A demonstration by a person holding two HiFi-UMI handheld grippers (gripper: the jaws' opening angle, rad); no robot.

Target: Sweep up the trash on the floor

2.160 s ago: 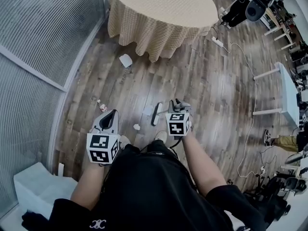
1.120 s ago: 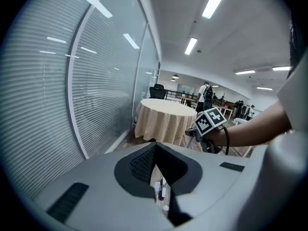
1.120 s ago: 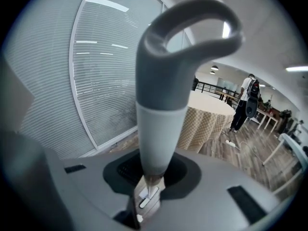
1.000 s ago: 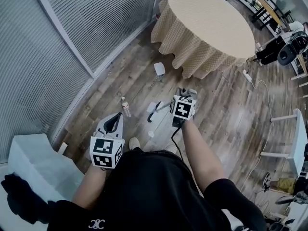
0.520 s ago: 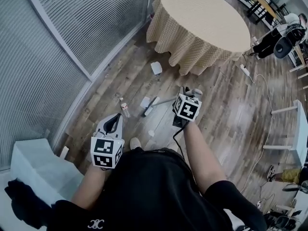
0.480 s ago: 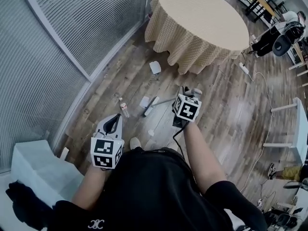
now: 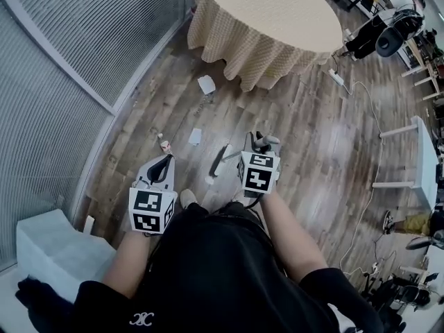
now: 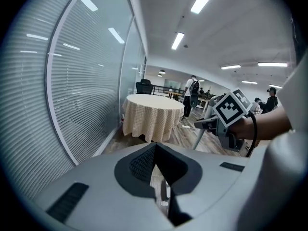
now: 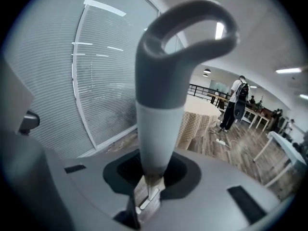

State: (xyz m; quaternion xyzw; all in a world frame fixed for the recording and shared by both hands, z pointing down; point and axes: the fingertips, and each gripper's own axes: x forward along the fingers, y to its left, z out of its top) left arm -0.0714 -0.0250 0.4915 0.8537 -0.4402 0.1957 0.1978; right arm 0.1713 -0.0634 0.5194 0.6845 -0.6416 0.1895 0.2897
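Head view: the wooden floor (image 7: 312, 137) is seen from steeply above, with a glass wall (image 7: 62, 61) along the left and a round table (image 7: 277, 5) under a checked cloth at the top. A white box (image 7: 48, 252) is seen at the lower left.

Against half a second ago, the right gripper (image 7: 258, 143) has been drawn back toward the body, and the broom (image 7: 223, 159) has come with it. Its head now lies on the boards just ahead of the feet. In the right gripper view the jaws are shut round the grey-and-white broom handle (image 9: 154, 129), which rises straight between them. The left gripper (image 7: 164, 159) is held low at the left. Its jaws are pressed together on nothing, and only a slit of floor is seen between them in the left gripper view.

The trash is scattered on the floor. A larger white paper (image 7: 206, 84) lies near the table's cloth. A smaller paper (image 7: 195, 137), which lay against the broom head earlier, is now left apart from it. A small item (image 7: 165, 146), too small to identify, lies beside that paper. A tiny scrap (image 7: 209, 180) lies just by the near end of the head.

The stroke is judged to have gathered little, so further strokes will probably be needed. No dustpan is seen.
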